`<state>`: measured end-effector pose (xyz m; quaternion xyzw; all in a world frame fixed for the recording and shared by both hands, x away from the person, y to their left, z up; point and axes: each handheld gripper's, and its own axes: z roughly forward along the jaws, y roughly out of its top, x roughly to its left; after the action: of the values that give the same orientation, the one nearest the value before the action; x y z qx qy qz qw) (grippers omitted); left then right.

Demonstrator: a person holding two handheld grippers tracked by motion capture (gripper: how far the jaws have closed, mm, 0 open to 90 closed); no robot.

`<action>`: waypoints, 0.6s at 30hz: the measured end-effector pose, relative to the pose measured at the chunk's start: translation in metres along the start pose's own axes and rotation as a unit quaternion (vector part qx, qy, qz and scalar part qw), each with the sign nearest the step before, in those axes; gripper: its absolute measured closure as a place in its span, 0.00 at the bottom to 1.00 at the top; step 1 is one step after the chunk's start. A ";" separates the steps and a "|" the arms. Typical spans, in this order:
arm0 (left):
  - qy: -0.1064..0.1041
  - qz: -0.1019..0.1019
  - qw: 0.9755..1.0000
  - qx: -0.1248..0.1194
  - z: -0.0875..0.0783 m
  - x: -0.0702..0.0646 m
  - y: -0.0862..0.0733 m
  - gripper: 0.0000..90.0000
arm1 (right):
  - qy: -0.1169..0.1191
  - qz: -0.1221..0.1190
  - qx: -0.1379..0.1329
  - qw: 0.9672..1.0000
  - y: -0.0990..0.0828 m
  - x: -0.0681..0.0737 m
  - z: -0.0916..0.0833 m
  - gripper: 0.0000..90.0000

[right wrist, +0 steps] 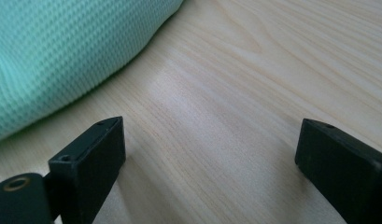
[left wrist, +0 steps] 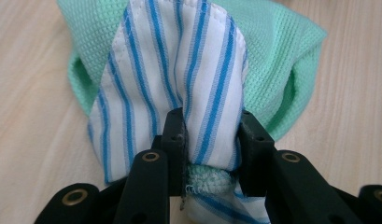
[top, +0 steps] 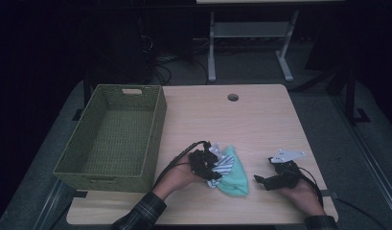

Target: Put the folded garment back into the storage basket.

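Left gripper (left wrist: 211, 135) clamped on bunched cloths; right gripper (right wrist: 209, 154) idle.
Jaws pinch a fold of the white, blue-striped cloth (left wrist: 179, 70), with the green waffle cloth (left wrist: 272, 51) under and behind it, near the table's (top: 260, 120) front edge, right of the woven basket (top: 155, 129). Right jaws stand wide over bare wood beside the green cloth.

I have the left gripper (top: 209, 164) low at the near edge, my left hand (top: 180, 176) wrapped round its body and the forearm coming in at a slant from below. Its jaws are pinched in on cloth (left wrist: 179, 88) (the pads press a fold from both sides). My right hand (top: 304, 192) rests near the near right corner, holding the right gripper (top: 262, 179) level, pointing left, its jaws spread wide with nothing between them.
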<state>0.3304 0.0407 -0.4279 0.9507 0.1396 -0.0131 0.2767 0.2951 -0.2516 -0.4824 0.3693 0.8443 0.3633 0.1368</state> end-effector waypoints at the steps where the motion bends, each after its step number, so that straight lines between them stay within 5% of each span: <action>1: 0.000 -0.004 1.000 -0.004 -0.003 0.001 0.001 0.76 | 0.000 0.000 0.000 1.000 0.000 0.000 0.000 0.09; 18: 0.006 -0.006 1.000 -0.023 -0.043 0.001 0.020 0.75 | 0.000 0.000 -0.001 1.000 0.000 0.000 0.000 0.09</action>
<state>0.3347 0.0470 -0.3813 0.9432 0.1473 -0.0063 0.2976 0.2952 -0.2515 -0.4824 0.3694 0.8441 0.3638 0.1367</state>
